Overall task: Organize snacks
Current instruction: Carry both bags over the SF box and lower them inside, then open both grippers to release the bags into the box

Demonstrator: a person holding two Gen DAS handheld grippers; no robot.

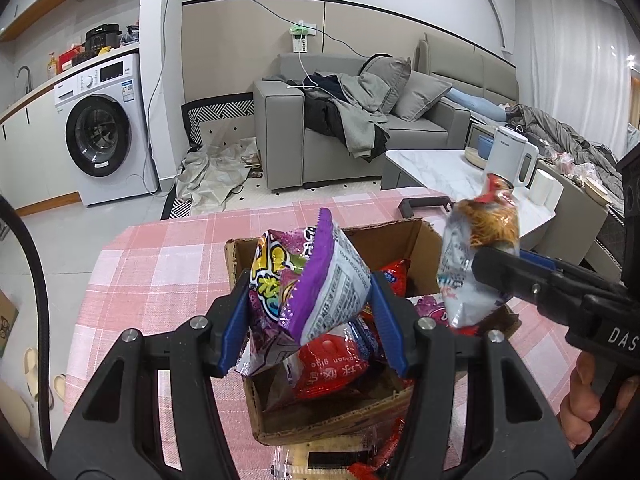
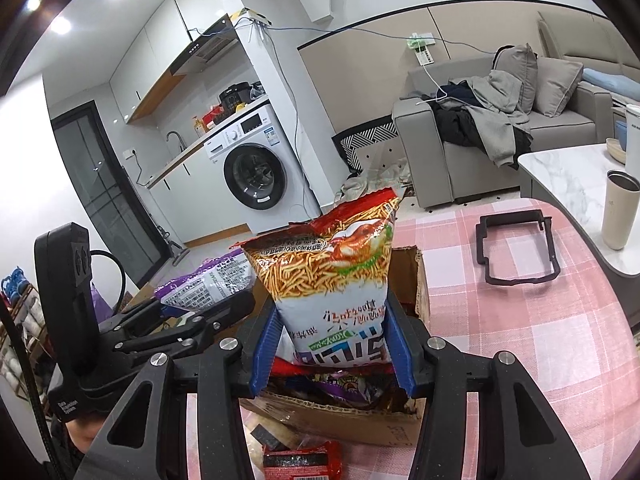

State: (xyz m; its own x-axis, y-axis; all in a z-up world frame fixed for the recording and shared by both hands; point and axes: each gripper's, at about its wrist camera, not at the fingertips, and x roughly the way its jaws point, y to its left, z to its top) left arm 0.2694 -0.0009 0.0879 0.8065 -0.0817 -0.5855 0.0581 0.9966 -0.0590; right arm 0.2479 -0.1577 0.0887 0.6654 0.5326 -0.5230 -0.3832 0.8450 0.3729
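A purple snack bag (image 1: 308,284) sits clamped between the blue pads of my left gripper (image 1: 310,316), held over the open cardboard box (image 1: 320,420) on the pink checked tablecloth (image 1: 168,264). Red packets (image 1: 328,364) lie inside the box. My right gripper (image 2: 332,344) is shut on a red and white noodle-snack bag (image 2: 332,276), upright above the same box (image 2: 348,420). In the left wrist view the noodle-snack bag (image 1: 476,256) hangs at the right, gripped by the right gripper (image 1: 500,264). The purple bag (image 2: 208,288) and the left gripper (image 2: 188,316) show at the left of the right wrist view.
A black rectangular frame (image 2: 516,248) lies on the tablecloth beyond the box. Loose packets (image 2: 300,460) lie in front of the box. A marble coffee table (image 1: 440,176) with a white kettle (image 1: 508,160) and a tumbler (image 2: 620,208) stands behind. A grey sofa (image 1: 360,128) and washing machine (image 1: 104,136) are farther off.
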